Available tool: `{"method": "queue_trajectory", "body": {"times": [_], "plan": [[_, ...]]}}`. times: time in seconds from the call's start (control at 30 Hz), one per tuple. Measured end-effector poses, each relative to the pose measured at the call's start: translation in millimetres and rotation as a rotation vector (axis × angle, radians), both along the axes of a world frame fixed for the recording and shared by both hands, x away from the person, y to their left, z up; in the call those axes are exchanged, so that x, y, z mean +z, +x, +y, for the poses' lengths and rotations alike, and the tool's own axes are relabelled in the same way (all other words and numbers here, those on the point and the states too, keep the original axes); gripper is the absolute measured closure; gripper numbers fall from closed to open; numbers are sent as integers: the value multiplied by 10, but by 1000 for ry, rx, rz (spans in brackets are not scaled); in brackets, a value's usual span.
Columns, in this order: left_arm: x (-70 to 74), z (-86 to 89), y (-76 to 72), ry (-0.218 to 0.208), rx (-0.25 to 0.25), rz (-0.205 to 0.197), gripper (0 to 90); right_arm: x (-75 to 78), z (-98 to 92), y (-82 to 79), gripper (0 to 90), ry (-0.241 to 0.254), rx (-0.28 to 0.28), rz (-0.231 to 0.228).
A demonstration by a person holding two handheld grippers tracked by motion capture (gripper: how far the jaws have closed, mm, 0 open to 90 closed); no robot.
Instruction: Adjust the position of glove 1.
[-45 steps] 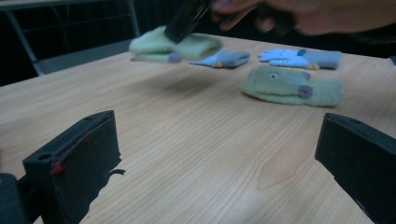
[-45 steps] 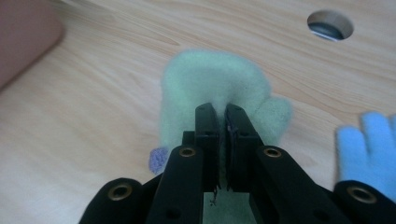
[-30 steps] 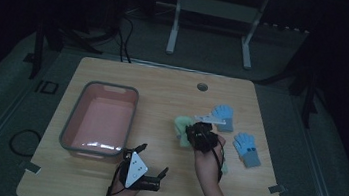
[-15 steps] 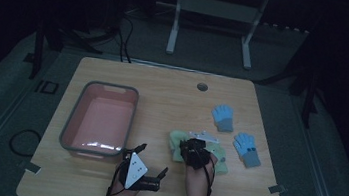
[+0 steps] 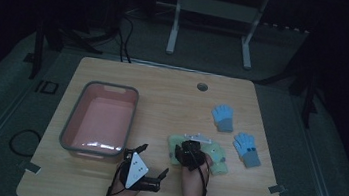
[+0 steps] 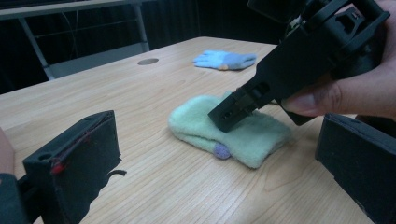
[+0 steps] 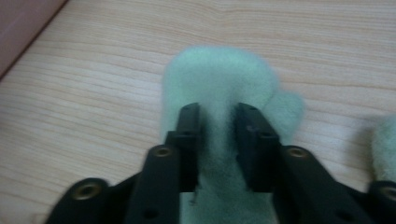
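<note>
The left gripper is held at the near edge of the table, jaws spread and empty. Just beyond it, the right gripper is lowered onto the green mitten; its jaws have just been opening, with the fleece between them but apparently no longer pinched. If the gripper is lifted now, fleece may be snagged on a pad and the mitten dragged. 2 green mittens appear to be present near centre, 2 blue gloves to the far right, and 1 pink bin to the left.
</note>
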State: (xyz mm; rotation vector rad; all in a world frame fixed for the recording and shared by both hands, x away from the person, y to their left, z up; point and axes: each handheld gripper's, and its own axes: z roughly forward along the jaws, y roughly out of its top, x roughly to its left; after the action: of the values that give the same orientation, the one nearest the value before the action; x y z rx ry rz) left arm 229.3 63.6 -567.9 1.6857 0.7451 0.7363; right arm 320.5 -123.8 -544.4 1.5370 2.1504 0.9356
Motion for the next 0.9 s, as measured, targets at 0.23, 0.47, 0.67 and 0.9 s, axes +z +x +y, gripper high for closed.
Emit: {"method": "queue_trajectory", "body": {"times": [0.23,0.47,0.67,0.9], "plan": [[0,-15,-8,10,-5,-6,1,234,-86,-22,625,-6,64,-82],[-1,-17,-12,11,-9,-10,1,379,-310,92,626,-33,140,-111],[0,-29,-18,21,-18,-14,1,472,-687,191,632,-51,179,-107],[-2,-33,-22,22,-19,-19,1,516,-1117,208,643,-71,231,-117]]}}
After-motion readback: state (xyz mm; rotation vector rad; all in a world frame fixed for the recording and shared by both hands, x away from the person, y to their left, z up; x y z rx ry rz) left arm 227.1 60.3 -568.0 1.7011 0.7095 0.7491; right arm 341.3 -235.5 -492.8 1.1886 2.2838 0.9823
